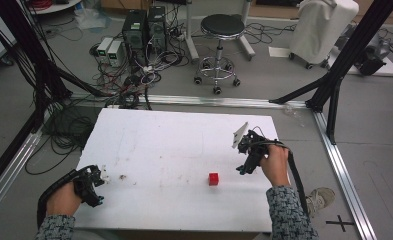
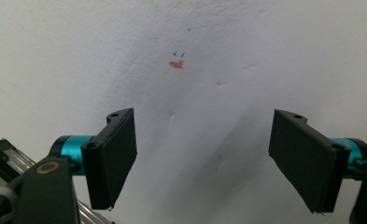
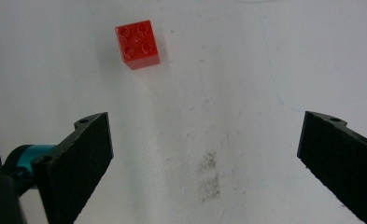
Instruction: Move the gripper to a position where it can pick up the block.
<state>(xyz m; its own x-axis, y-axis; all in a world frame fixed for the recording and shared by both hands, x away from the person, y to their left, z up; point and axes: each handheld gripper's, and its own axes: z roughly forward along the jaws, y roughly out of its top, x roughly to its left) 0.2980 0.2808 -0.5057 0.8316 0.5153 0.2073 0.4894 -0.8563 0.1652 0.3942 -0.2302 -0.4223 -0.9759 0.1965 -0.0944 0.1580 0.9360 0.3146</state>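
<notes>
Right gripper view puts the red brick [image 3: 137, 44] ahead-left of the wide-apart, empty jaws of the right gripper [image 3: 204, 158]; near the bench's front edge, centre it first. Left gripper [image 2: 202, 158] is wide, empty.

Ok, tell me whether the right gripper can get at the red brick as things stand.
Probably yes. The right gripper is open, and the red brick lies alone on the white table just beyond its jaws, off to one side, with bare surface between them.
</notes>
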